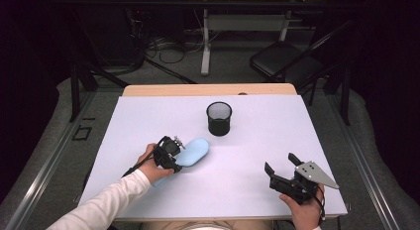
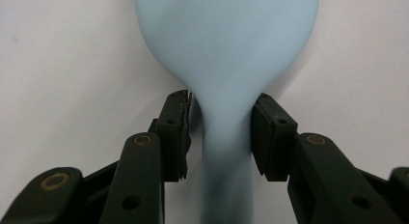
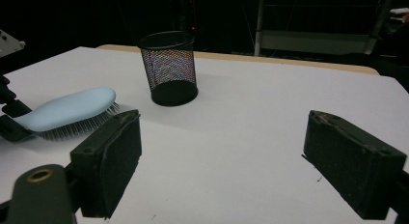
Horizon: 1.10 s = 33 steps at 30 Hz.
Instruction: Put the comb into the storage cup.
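Observation:
A light blue hairbrush (image 1: 195,150) lies bristles down on the white table (image 1: 257,136), left of the middle. My left gripper (image 1: 174,153) straddles its narrow handle. In the left gripper view the brush (image 2: 226,40) runs away from me and its handle passes between the jaws of my left gripper (image 2: 222,132). The right pad (image 2: 267,137) meets the handle, and a thin dark gap shows at the left pad (image 2: 176,132). My right gripper (image 1: 280,162) hovers open near the front right with nothing in it. In the right gripper view its jaws (image 3: 222,156) frame bare table, with the brush (image 3: 67,110) at left.
A black mesh pen cup (image 1: 219,118) stands upright behind the brush, toward the table's middle, and appears again in the right gripper view (image 3: 169,72). Beyond the far edge are a dark folding chair (image 1: 285,61) and a desk leg (image 1: 205,46).

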Available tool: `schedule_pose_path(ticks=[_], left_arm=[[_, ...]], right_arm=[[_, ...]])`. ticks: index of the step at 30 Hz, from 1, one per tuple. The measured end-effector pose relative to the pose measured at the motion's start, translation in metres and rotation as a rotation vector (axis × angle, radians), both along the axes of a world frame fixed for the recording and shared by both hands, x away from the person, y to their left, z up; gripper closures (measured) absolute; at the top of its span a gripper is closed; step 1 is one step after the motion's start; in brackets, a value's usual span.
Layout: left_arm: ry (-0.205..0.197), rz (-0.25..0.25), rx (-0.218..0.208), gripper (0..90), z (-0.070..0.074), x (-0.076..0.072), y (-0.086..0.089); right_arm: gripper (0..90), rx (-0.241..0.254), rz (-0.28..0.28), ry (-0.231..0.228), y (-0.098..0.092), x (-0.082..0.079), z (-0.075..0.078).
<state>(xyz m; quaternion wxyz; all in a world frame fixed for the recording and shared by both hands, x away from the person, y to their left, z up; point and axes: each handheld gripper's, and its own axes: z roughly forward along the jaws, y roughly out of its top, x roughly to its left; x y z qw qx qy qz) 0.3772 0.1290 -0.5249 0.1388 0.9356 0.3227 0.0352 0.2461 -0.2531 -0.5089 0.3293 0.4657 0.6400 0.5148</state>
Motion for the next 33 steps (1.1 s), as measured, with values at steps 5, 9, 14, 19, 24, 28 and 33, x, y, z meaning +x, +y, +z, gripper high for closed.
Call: schedule_pose_path(ticks=[5, 9, 14, 19, 24, 28, 33], left_arm=[[0.001, -0.003, -0.003, 63.7, -0.0006, -0.0001, -0.0011], [0.002, -0.008, 0.002, 65.5, -0.0016, -0.0001, -0.0026], [0.004, -0.008, 0.008, 66.3, -0.0026, 0.0002, -0.0034], [0.004, -0.005, 0.007, 66.6, -0.0029, 0.0, -0.0035], [0.002, 0.001, 0.004, 66.5, -0.0031, 0.0001, -0.0037], [0.001, 0.004, -0.003, 66.2, -0.0034, 0.0, -0.0028], [0.001, 0.004, -0.003, 66.1, -0.0034, 0.0003, -0.0028]], right_arm=[[13.1, 0.0, 0.0, 0.005, -0.0003, -0.0002, 0.0], [13.2, 0.001, 0.001, 0.004, -0.0001, -0.0001, -0.0001], [13.2, 0.0, 0.002, 0.004, -0.0001, 0.0001, -0.0002], [13.3, -0.001, 0.003, 0.004, -0.0001, 0.0, -0.0002], [13.3, -0.001, 0.003, 0.004, 0.0, 0.0002, -0.0003], [13.3, -0.003, 0.004, 0.005, 0.0, 0.0002, -0.0004], [13.4, -0.004, 0.005, 0.008, -0.0001, 0.0003, -0.0004]])
